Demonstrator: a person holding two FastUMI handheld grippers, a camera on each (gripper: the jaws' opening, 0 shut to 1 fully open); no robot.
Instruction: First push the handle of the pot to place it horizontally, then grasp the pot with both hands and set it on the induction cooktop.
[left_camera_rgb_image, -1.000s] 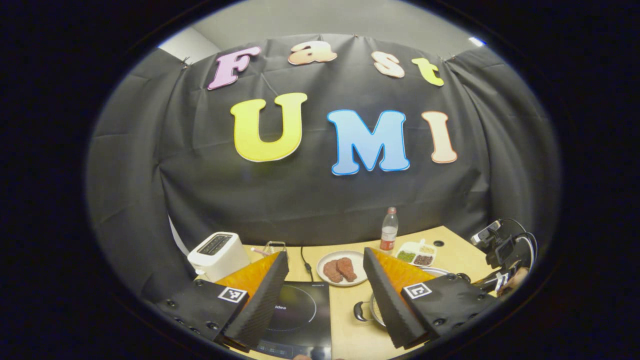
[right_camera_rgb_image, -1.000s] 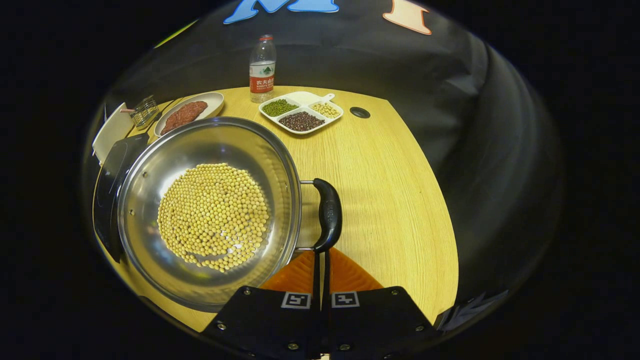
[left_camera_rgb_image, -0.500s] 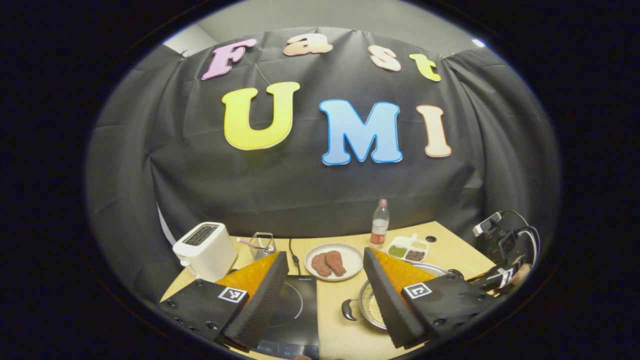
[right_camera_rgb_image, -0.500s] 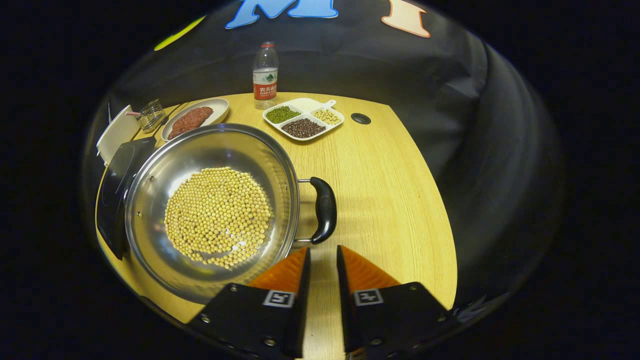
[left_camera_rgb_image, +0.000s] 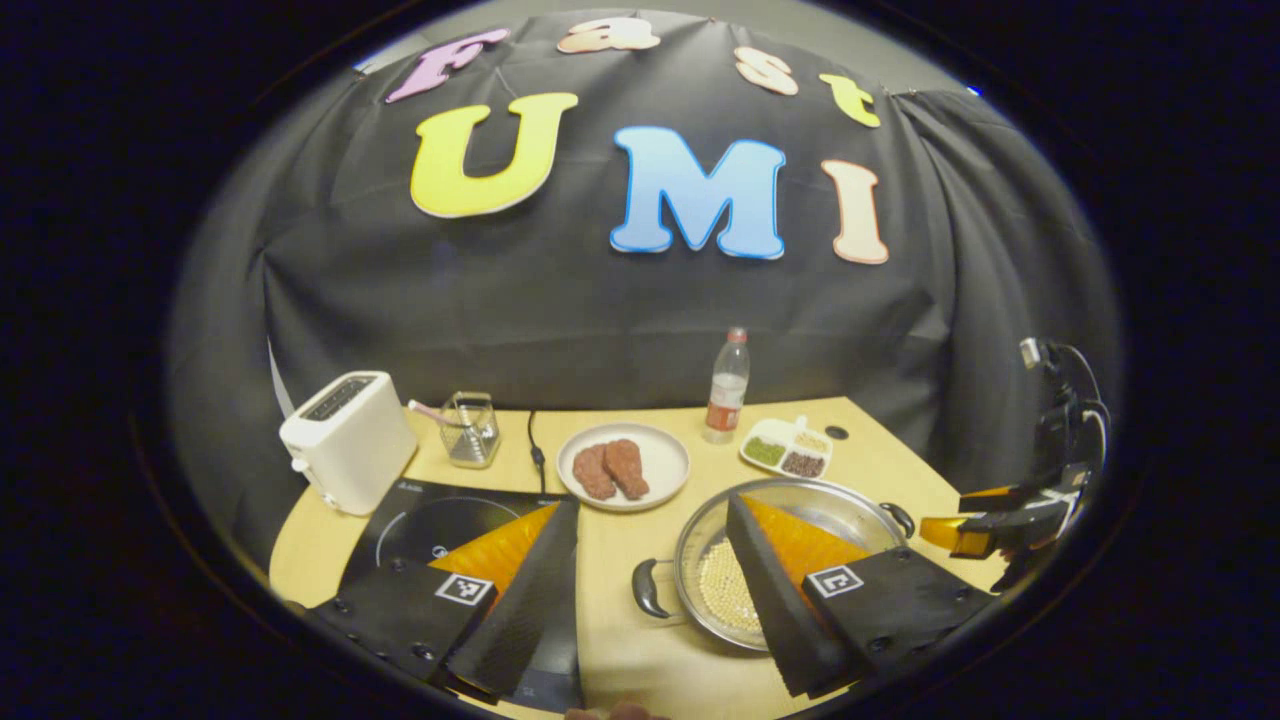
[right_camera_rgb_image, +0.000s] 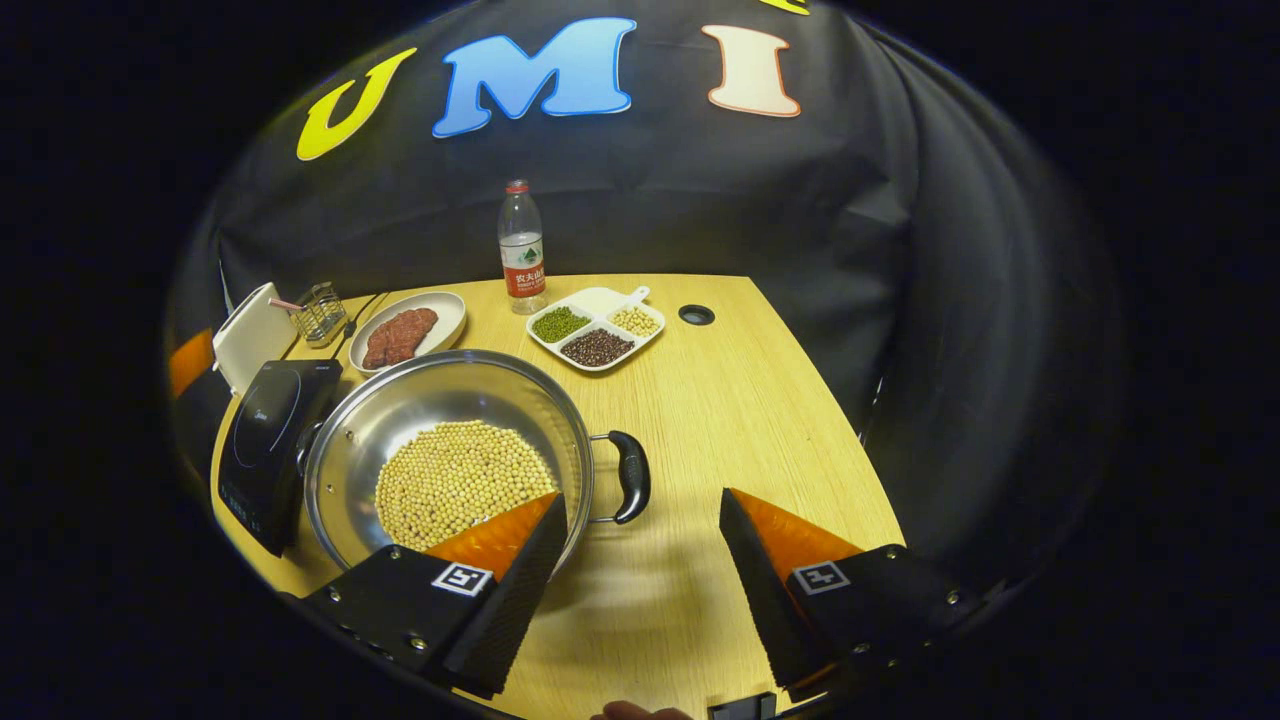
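The steel pot (right_camera_rgb_image: 430, 400) holds yellow soybeans (right_camera_rgb_image: 460, 480) and stands on the wooden table just right of the black induction cooktop (right_camera_rgb_image: 268, 428). Its two black handles point left and right. My right gripper (right_camera_rgb_image: 641, 497) is open and hovers just short of the right handle (right_camera_rgb_image: 632, 475), with nothing between its fingers. In the left gripper view the pot (left_camera_rgb_image: 700, 548) sits low right, its left handle (left_camera_rgb_image: 648, 590) facing the cooktop (left_camera_rgb_image: 435, 520). My left gripper (left_camera_rgb_image: 650, 503) is open above the table, short of that handle. The right gripper (left_camera_rgb_image: 985, 525) shows beyond the pot.
At the back stand a white toaster (left_camera_rgb_image: 345, 435), a wire holder (left_camera_rgb_image: 468, 430), a plate of meat (left_camera_rgb_image: 620, 465), a water bottle (left_camera_rgb_image: 727, 385) and a divided dish of beans (left_camera_rgb_image: 785, 448). A cable hole (right_camera_rgb_image: 696, 314) lies near the far right corner of the table.
My right gripper has opened and drawn back from the pot's right handle. My left gripper has drawn back and tilted down, so more of the table and the pot shows.
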